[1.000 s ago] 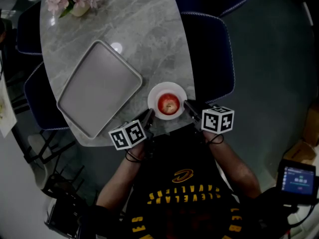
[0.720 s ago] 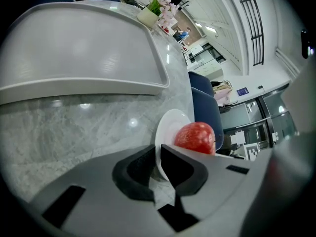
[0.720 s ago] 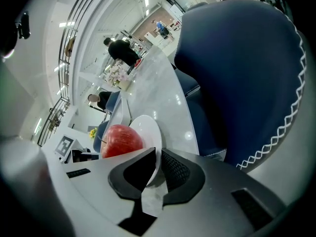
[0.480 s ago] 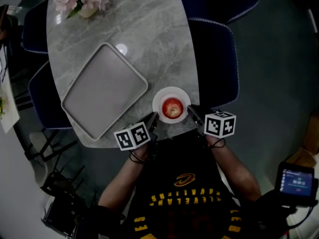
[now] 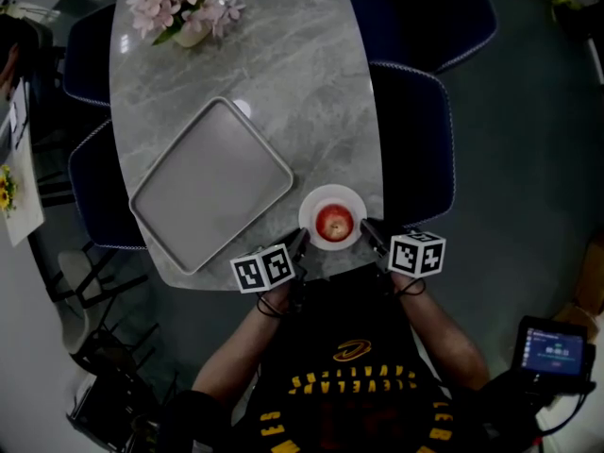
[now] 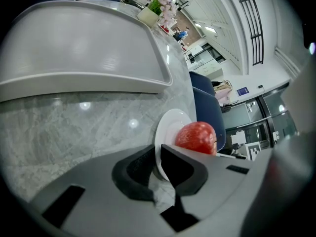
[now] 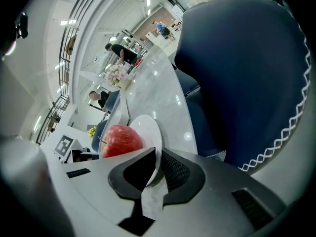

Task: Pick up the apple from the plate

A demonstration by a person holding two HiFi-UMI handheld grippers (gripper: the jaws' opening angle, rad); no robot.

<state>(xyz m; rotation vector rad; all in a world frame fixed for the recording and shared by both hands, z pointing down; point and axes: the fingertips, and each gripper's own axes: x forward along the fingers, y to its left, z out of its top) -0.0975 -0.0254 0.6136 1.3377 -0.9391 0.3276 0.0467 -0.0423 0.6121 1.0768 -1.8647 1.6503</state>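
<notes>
A red apple (image 5: 333, 222) sits on a small white plate (image 5: 351, 199) near the front edge of the grey marble table (image 5: 283, 83). My left gripper (image 5: 300, 244) holds the plate's left rim, which runs as a thin white edge between its black pads (image 6: 178, 168). My right gripper (image 5: 367, 227) is shut on the plate's right rim in the same way. In the left gripper view the apple (image 6: 196, 138) shows just past the jaws. In the right gripper view the apple (image 7: 122, 139) lies to the left on the plate (image 7: 149, 131). Neither gripper touches the apple.
A large grey tray (image 5: 209, 184) lies left of the plate, its corner close to the plate. A pot of pink flowers (image 5: 187, 8) stands at the table's far end. Dark blue chairs (image 5: 415, 140) stand along the right side and the left side (image 5: 90, 173).
Only the head camera has shifted, so the table sits lower and further right in the picture. Plate, apple and both grippers keep their places relative to each other.
</notes>
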